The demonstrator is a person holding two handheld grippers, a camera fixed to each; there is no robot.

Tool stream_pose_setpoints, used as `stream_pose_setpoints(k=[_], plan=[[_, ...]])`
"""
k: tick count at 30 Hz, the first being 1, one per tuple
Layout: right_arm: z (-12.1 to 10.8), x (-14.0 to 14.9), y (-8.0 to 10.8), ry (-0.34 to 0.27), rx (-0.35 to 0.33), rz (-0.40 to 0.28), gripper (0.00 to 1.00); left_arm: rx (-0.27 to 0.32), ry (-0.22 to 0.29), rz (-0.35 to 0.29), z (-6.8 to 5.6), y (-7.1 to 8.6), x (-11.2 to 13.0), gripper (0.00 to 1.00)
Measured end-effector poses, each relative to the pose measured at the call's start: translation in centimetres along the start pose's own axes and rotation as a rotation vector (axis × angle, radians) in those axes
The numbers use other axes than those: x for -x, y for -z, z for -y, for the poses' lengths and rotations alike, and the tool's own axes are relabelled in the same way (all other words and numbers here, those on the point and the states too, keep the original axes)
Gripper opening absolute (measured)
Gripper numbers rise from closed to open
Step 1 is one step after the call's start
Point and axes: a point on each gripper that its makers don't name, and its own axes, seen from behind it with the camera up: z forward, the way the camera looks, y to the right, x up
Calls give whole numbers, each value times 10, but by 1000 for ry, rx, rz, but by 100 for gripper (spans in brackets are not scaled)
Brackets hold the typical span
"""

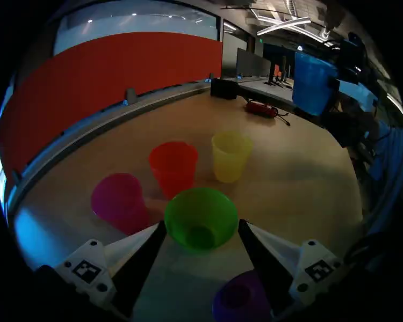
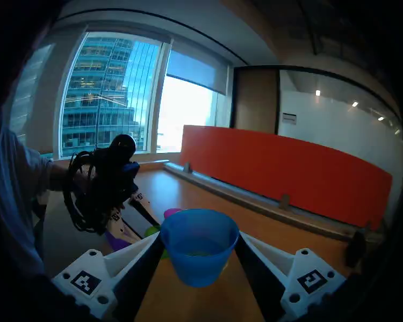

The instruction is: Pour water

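My left gripper is shut on a green cup whose open mouth faces the camera, low over the wooden table. Beyond it stand a red cup, a yellow cup and a magenta cup. A purple cup sits beside the right finger. My right gripper is shut on a blue cup, held upright in the air with a little liquid at its bottom. That blue cup appears raised at the far right in the left gripper view.
An orange partition with a grey rail runs along the table's far edge. A red device and a black box lie at the far end. A person's sleeve and the cabled left gripper are at the left.
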Motion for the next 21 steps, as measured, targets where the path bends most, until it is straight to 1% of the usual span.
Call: stream_pose_setpoints(k=[6, 10, 12, 14, 17, 21], plan=[[-2, -2, 2, 0, 6, -5, 91, -9, 4, -4, 1, -4, -1, 99], [-3, -2, 3, 2, 9, -8, 91, -26, 15, -7, 5, -6, -1, 94], [-3, -2, 4, 3, 10, -8, 91, -32, 22, -10, 6, -6, -1, 90], [-3, -3, 5, 4, 11, -8, 91, -39, 32, -11, 8, -7, -1, 88], [-4, -2, 5, 2, 14, -9, 91, -44, 44, -22, 11, -7, -3, 88], [-5, -1, 5, 1, 16, -9, 91, -43, 49, -41, 11, -5, -7, 88]])
